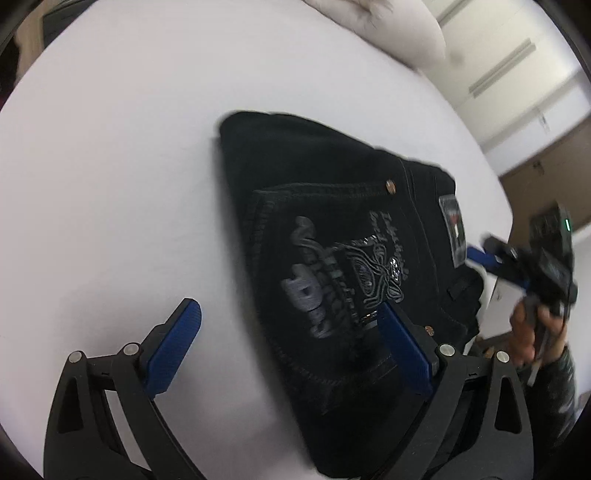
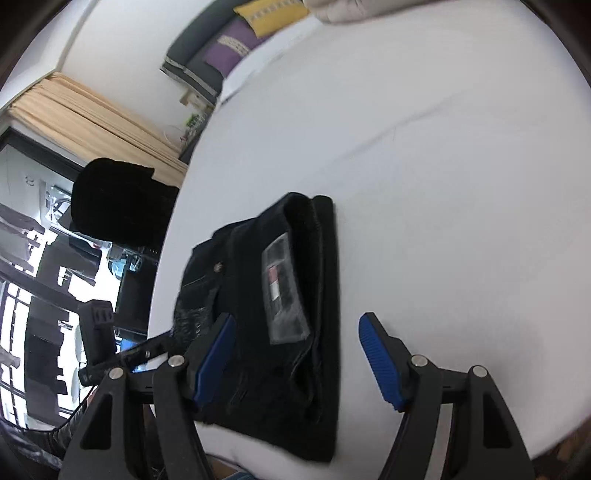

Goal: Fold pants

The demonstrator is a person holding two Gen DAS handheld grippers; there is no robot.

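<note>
Black pants lie folded into a compact stack on a white bed, back pocket with grey embroidery facing up. My left gripper stands open above the stack's near edge, its pads apart from the cloth. In the right wrist view the same pants show their waistband label and layered folds. My right gripper is open over that end, one blue pad on each side, nothing pinched. In the left wrist view the right gripper appears at the far right, held by a hand.
A pale pillow or duvet lies at the bed's far side. Beyond the bed's edge the right wrist view shows a black chair back, beige curtains and purple and yellow cushions. White sheet surrounds the pants.
</note>
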